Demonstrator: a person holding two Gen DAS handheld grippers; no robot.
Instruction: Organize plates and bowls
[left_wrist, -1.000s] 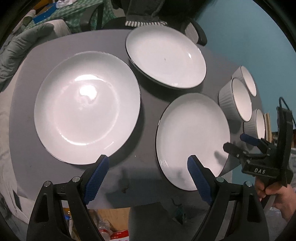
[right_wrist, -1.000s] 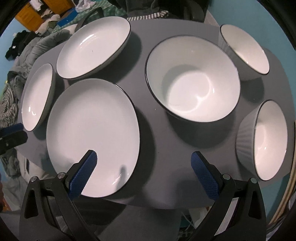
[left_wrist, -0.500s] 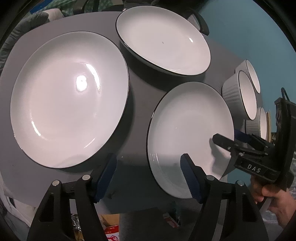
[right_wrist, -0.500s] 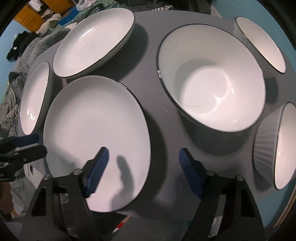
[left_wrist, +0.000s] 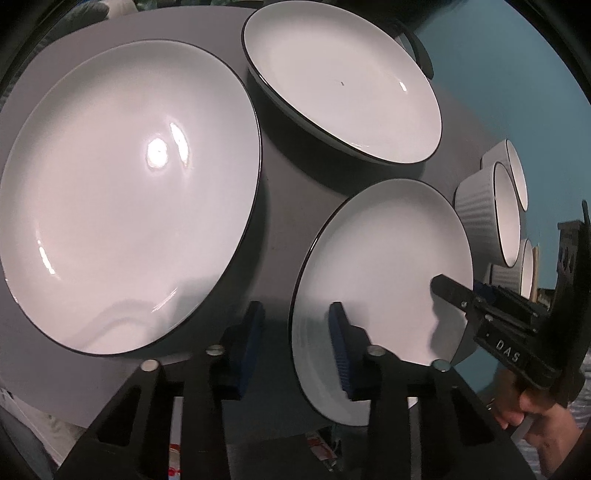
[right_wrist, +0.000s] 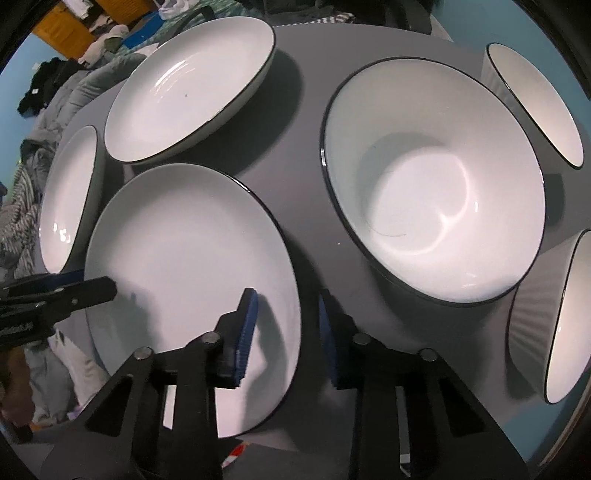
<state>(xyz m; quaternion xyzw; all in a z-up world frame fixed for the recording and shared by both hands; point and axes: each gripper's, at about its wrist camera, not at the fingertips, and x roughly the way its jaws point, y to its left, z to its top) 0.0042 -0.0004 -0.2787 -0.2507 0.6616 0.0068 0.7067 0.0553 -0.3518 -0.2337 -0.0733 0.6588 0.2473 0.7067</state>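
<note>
Both my tongs are closing over opposite edges of the small white plate (left_wrist: 384, 258) near the front of the grey table (left_wrist: 280, 221). My left tongs (left_wrist: 295, 350) straddle its left rim, my right tongs (right_wrist: 286, 332) its right rim; neither pair of pads presses it yet. A ribbed bowl (right_wrist: 436, 199) sits just right.

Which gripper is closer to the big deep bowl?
Right. The right gripper straddles the small plate's rim beside the deep bowl, jaws closing. The left gripper is at that plate's far rim, also closing.
</note>
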